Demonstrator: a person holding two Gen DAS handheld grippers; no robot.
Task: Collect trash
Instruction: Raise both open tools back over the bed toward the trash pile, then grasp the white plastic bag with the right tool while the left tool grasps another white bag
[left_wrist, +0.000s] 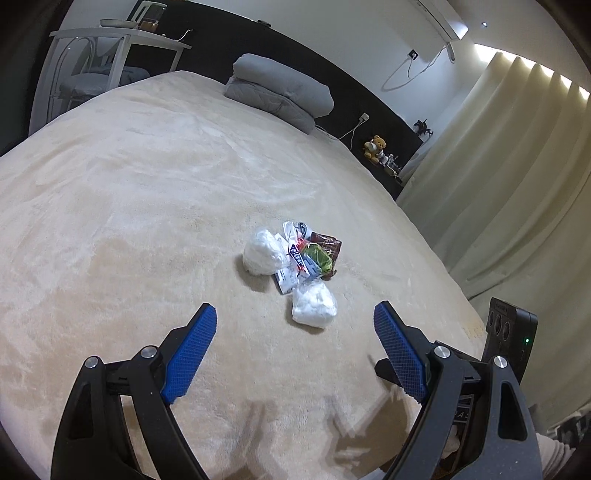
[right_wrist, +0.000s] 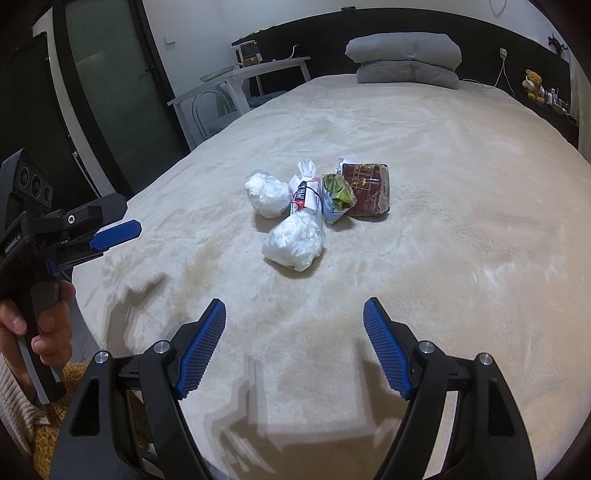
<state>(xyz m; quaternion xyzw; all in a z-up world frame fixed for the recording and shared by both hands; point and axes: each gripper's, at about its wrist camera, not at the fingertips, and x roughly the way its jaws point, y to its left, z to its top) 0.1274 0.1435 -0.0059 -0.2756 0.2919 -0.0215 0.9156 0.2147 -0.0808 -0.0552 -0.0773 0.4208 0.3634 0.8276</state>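
A: Where was the trash?
B: Bunched mid-bed on the beige blanket (right_wrist: 424, 229), well in from every edge. Nearest wad of white plastic (right_wrist: 292, 243) at the foot-side end of the pile; second white wad (right_wrist: 267, 195) touching behind it, toward the bed's left edge.

A: And the rest?
B: White wrapper with red and blue print (right_wrist: 305, 192) between the wads, green packet (right_wrist: 337, 194) beside it, dark red packet (right_wrist: 366, 189) at the far right of the pile. All touching or overlapping.

A: Left tool?
B: Left tool (left_wrist: 295, 315), jaws spread wide, nothing in them, held over the blanket short of the pile.

A: Right tool?
B: Right tool (right_wrist: 294, 314), likewise wide apart and empty, near the foot edge.

A: Anything else noted?
B: Folded grey quilt (right_wrist: 406, 59) at the head edge; teddy bear (right_wrist: 533, 85) on the ledge beyond the right edge.
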